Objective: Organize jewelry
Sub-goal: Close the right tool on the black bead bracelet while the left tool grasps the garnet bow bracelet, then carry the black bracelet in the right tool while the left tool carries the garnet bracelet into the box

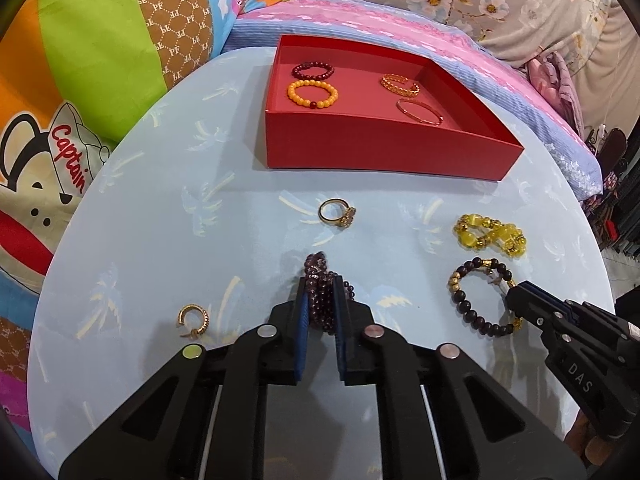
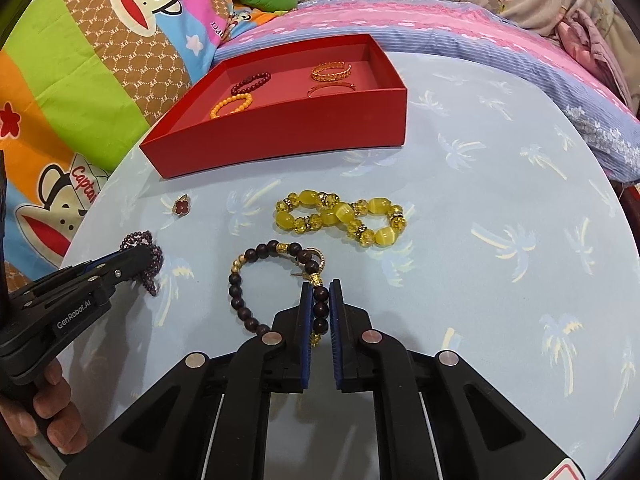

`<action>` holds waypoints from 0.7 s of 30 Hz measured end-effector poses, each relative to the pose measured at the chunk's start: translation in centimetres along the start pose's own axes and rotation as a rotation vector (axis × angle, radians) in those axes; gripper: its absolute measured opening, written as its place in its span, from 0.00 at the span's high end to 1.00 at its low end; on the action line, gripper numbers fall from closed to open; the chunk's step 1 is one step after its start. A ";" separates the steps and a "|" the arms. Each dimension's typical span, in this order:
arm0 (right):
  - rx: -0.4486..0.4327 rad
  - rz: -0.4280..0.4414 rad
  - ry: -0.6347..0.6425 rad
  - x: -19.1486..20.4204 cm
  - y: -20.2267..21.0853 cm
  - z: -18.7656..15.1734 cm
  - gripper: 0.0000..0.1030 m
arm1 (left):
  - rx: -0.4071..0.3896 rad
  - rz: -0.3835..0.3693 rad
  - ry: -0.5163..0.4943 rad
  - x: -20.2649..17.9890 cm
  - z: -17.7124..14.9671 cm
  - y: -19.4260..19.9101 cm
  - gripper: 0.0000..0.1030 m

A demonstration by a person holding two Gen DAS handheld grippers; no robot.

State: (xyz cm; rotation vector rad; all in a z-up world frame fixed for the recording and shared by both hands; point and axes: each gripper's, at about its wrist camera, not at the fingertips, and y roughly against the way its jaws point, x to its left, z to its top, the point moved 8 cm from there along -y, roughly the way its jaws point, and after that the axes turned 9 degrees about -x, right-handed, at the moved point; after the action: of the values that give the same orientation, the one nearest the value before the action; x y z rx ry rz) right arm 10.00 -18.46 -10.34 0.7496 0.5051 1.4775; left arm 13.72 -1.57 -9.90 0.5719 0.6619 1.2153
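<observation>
- Left gripper (image 1: 322, 300): pads closed on a bunched purple bead strand (image 1: 320, 292). Several loops are pinched; a tail of beads hangs outside on the right. Risk: a loose loop slides free on the lift, or the tail drags along the blue tablecloth (image 1: 160, 220).
- Right gripper (image 2: 320, 304): pads clamped on one side of the dark bead bracelet (image 2: 240, 292), which lies on the cloth. Only a couple of beads sit between the pads. Risk: round beads roll out of the pinch, or the elastic stretches and the loop swings.
- A small gold hoop (image 2: 318, 258) lies against that bracelet's gold beads. Whether it is attached cannot be told; it may snag and fall.
- Small gold ear cuff (image 1: 194, 320), left of the left gripper, could be knocked by the tool body.
- Gold ring (image 1: 338, 212) lies between the left gripper and the box, directly on the carry path.
- Yellow bead bracelet (image 2: 340, 216), twisted into a figure eight, lies just beyond the dark one; a dangling loop may catch it.
- Red box (image 1: 380, 148), farthest, holds four bracelets. Risk: a low carry strikes the near wall and shoves it.
</observation>
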 end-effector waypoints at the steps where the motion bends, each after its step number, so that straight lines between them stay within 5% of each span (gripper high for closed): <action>1: -0.003 0.002 -0.002 -0.1 0.1 0.0 0.92 | 0.001 -0.005 0.001 -0.1 0.0 0.1 0.90; 21: -0.108 0.081 0.006 1.7 4.7 3.8 0.92 | -0.071 -0.076 0.006 -1.9 3.7 4.2 0.91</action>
State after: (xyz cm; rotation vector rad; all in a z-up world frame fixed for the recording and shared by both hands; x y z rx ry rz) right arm 9.54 -17.60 -4.18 0.6875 0.3996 1.5697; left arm 13.23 -2.53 -4.06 0.4802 0.6374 1.1645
